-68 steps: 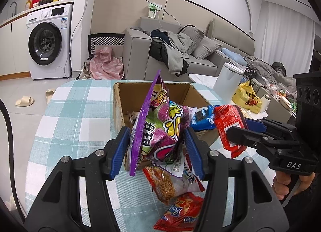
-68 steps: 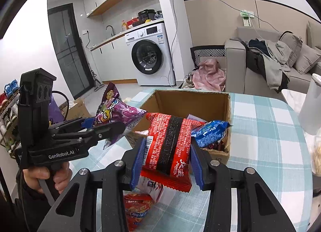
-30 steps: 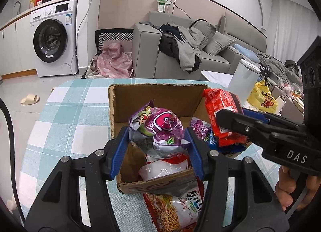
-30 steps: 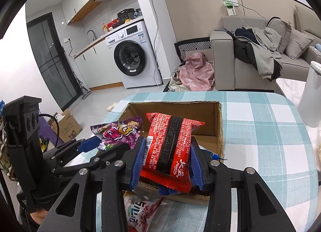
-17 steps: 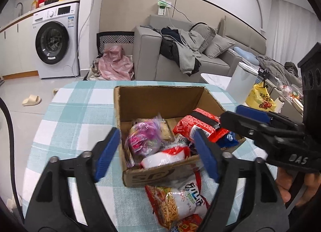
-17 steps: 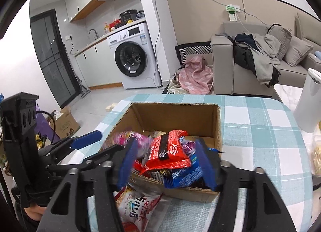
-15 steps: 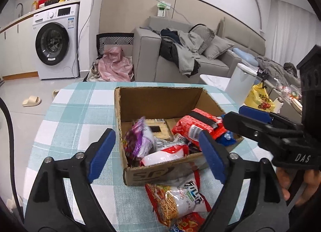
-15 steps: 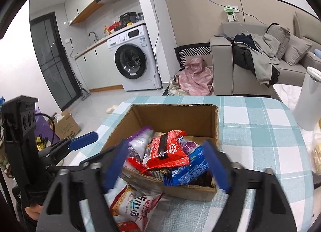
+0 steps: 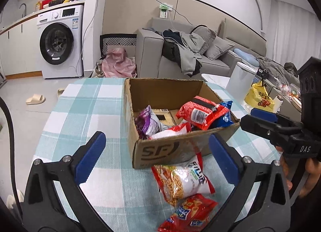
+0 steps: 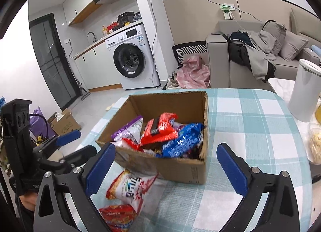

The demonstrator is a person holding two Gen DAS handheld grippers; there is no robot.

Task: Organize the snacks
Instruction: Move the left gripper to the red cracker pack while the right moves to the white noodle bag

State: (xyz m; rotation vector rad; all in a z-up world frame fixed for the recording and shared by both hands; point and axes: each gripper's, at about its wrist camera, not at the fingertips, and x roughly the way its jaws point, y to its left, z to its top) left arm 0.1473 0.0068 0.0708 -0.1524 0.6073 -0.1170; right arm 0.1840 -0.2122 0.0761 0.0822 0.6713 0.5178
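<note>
While my left gripper point(image 9: 156, 155) and right gripper point(image 10: 166, 163) are both opening wide with nothing pinched between their pads, the cardboard box point(image 9: 170, 147) sits mid-frame on the checked worktop point(image 9: 84, 115). Inside it lie a purple packet point(image 9: 146, 123), a red packet point(image 9: 200, 113) and a blue packet point(image 10: 180, 141). Two more snack bags, a white noodle bag point(image 9: 180, 179) and a red bag point(image 9: 190, 214), lie on the worktop below the box, at the lower middle of the frame.
</note>
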